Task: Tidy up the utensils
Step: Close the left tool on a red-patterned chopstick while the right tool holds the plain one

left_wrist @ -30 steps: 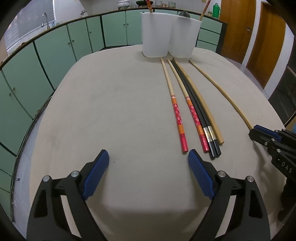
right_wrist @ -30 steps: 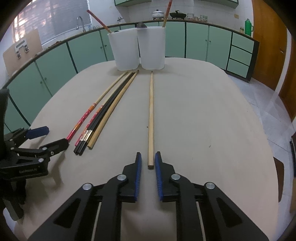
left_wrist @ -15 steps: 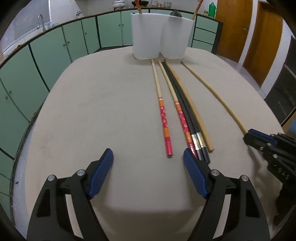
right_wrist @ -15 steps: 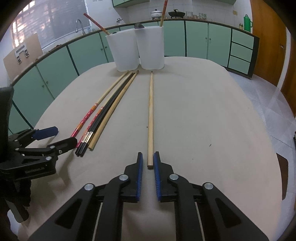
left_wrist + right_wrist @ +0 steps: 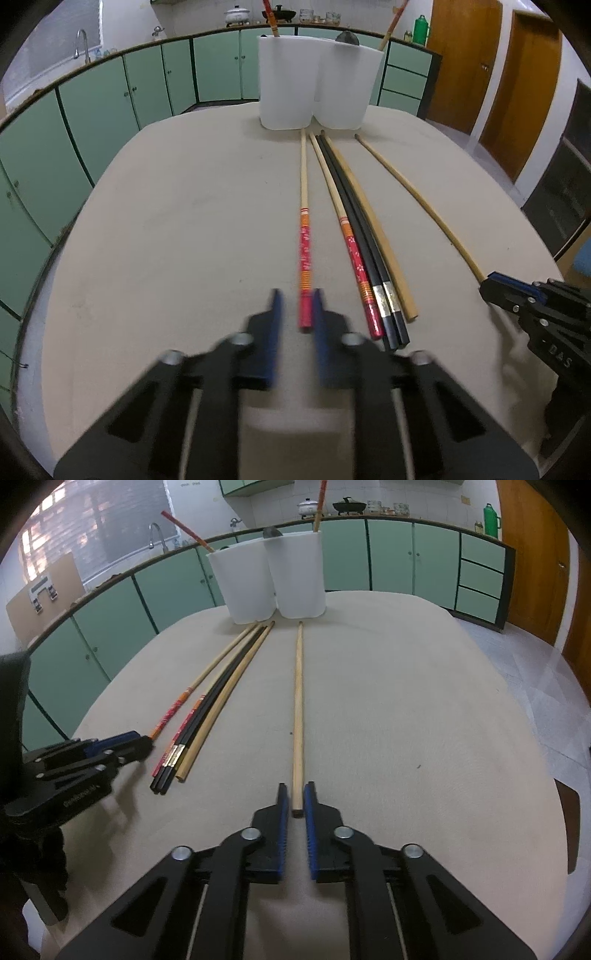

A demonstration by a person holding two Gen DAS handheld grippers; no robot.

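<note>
While both tongs stayed low over table, left tongs pinched near end of red chopstick; right tongs pinched plain wooden chopstick. Sticks looked light, stiff, slippery; grip at thick end seemed safest.

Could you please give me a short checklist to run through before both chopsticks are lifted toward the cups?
1. Left hand-held gripper shut on red-patterned chopstick: ok.
2. Right hand-held gripper shut on plain wooden chopstick: ok.
3. Each gripped at its near end, away from the cups: ok.
4. Neighbouring chopstick bundle outside the left grip: ok.
5. White cups upright: ok.
6. Free room inside cups: cannot tell.
</note>
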